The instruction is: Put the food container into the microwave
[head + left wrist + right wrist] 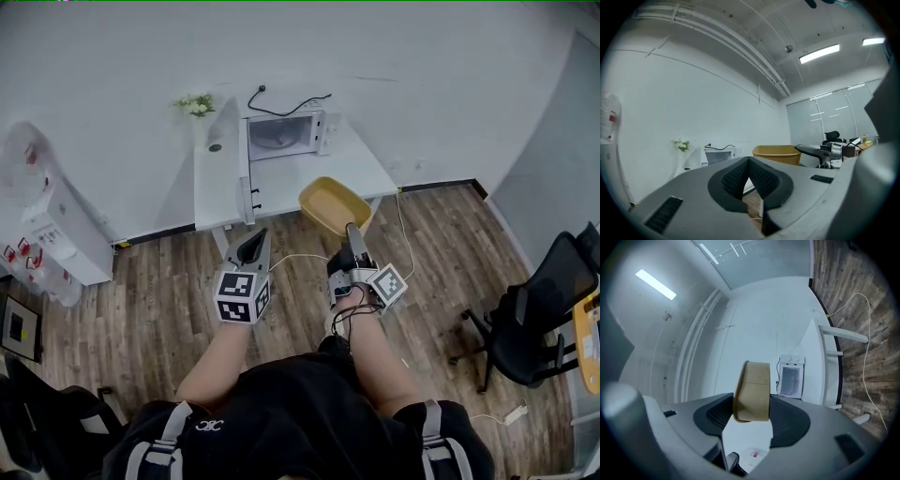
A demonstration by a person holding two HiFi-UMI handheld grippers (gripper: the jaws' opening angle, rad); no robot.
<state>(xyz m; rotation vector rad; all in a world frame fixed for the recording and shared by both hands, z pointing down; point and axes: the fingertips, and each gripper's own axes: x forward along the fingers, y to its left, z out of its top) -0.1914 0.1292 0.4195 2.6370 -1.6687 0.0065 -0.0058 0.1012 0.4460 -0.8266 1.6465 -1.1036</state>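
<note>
The right gripper (350, 228) is clamped on the yellow food container's (334, 205) rim, holding it by the table (217, 187) edge, short of the microwave (284, 134). Its door seems open. The left gripper (251, 246) hangs closed and empty, probably spare.

We find the mouth of the microwave (281, 134) open toward us across bare table (323, 169), its swung-out door (247, 173) walling off the left side, while the food container (335, 206), clamped in the right gripper (352, 232), fills the approach at the table's near edge.
</note>
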